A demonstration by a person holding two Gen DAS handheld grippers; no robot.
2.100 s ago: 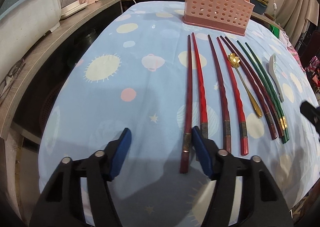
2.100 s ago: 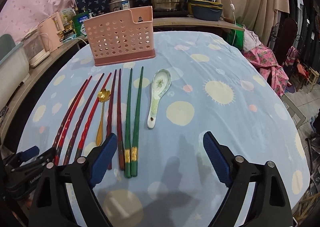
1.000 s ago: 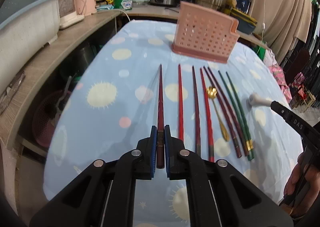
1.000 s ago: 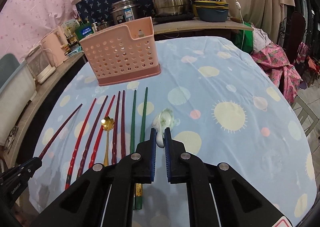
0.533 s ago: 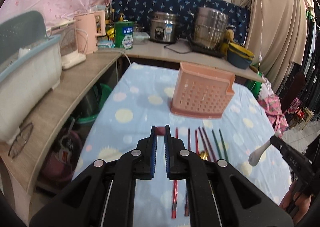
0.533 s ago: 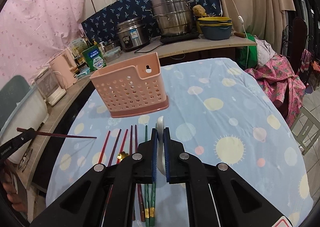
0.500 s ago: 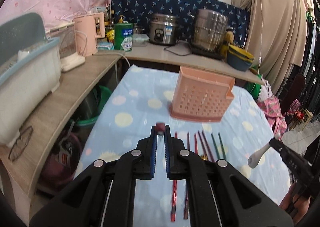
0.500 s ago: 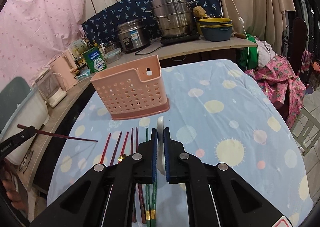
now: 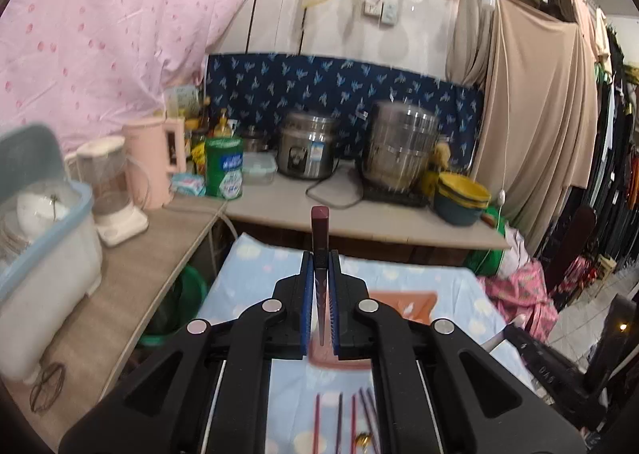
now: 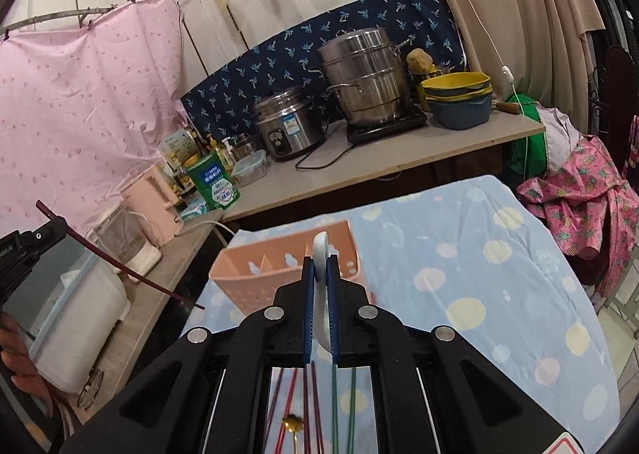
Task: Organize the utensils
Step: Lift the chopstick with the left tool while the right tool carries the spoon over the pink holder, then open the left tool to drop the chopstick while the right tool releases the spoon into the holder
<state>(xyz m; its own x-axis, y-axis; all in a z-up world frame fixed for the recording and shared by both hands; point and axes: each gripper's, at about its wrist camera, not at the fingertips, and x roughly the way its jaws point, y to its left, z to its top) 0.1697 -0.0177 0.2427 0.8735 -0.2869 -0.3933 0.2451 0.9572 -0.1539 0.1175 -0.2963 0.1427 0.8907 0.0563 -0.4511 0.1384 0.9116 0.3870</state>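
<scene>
A lived-in home kitchen corner. A wooden counter [image 10: 399, 158] along the wall carries a rice cooker [image 10: 285, 126], a stacked steel steamer [image 10: 365, 78] on a hot plate, nested bowls [image 10: 457, 96], a green tin [image 10: 213, 182], a pink kettle [image 9: 153, 164] and a blender [image 9: 112, 194]. A leaf-print cloth [image 9: 319, 82] backs the counter, a pink sheet [image 10: 80, 102] hangs on a rail, and clothes [image 9: 615, 126] hang at the right. The desk [image 10: 479, 254] wears a dotted blue cloth.
</scene>
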